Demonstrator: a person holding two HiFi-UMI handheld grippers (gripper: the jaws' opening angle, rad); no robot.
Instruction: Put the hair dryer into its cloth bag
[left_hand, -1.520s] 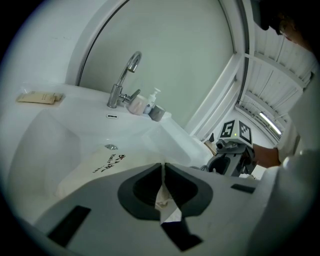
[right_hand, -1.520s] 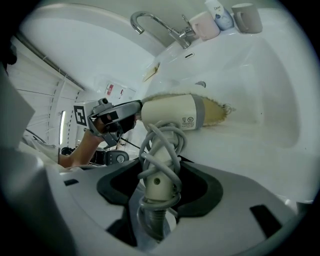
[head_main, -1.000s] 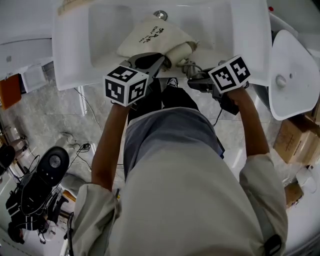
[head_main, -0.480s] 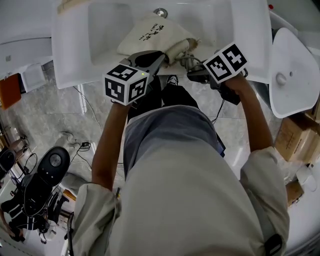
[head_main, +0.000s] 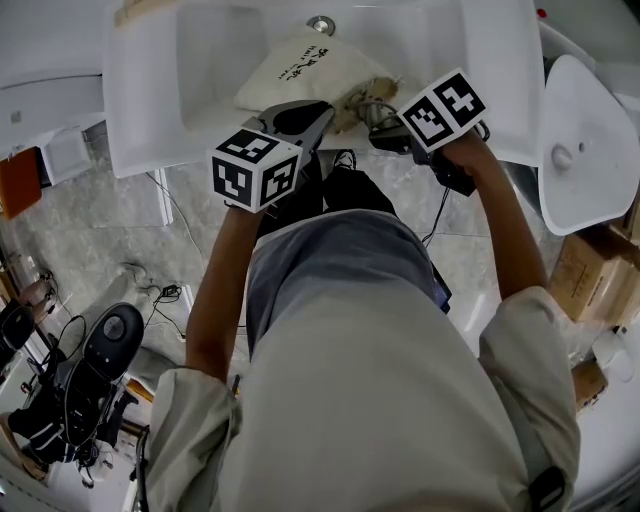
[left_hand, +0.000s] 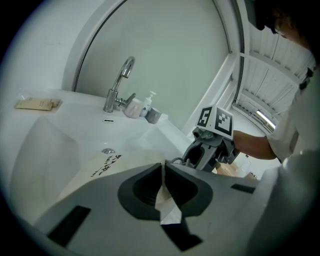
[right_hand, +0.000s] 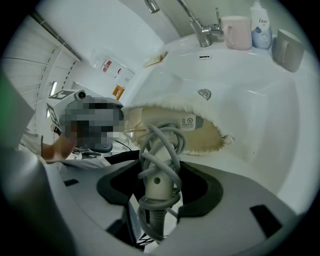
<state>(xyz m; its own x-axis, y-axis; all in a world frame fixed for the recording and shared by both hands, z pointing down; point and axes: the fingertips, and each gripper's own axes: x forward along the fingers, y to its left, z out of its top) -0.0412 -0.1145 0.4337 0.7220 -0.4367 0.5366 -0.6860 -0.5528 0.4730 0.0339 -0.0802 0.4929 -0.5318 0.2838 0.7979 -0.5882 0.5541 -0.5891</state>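
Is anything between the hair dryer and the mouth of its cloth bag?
Nothing visible does: the hair dryer sits front-first in the mouth of the cloth bag, whose edge the left hand-held gripper pinches.

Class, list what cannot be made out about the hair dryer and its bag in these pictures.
- Head of the hair dryer: right gripper view, hidden inside the cloth bag.
- Dryer label: right gripper view, too small to read.
- Plug of the cord: right gripper view, out of sight below the right gripper.
- Bag's mouth: left gripper view, hidden behind the left gripper.
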